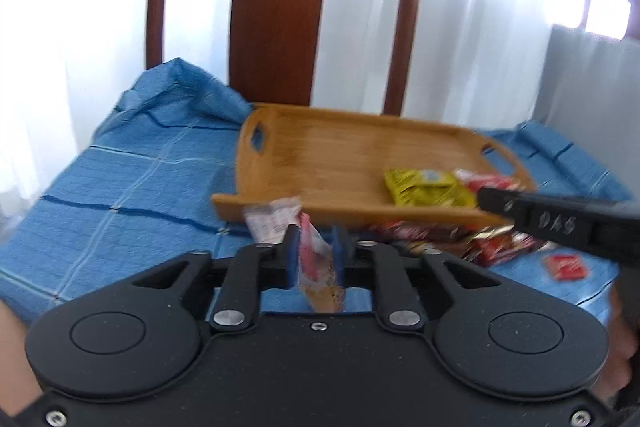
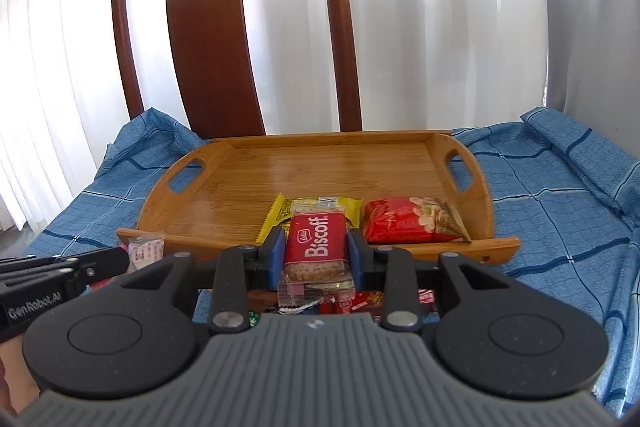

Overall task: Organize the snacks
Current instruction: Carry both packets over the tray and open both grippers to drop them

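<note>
right claw [image 2: 316, 251] clamps biscoff packet [image 2: 316, 245]; left claw [image 1: 316, 257] pinches pink wrapper [image 1: 314, 259].

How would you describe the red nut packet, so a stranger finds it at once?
Find the wooden tray on the blue cloth. The red nut packet lies in its near right corner, beside a yellow packet. Only it shows pale nuts printed on red.
</note>
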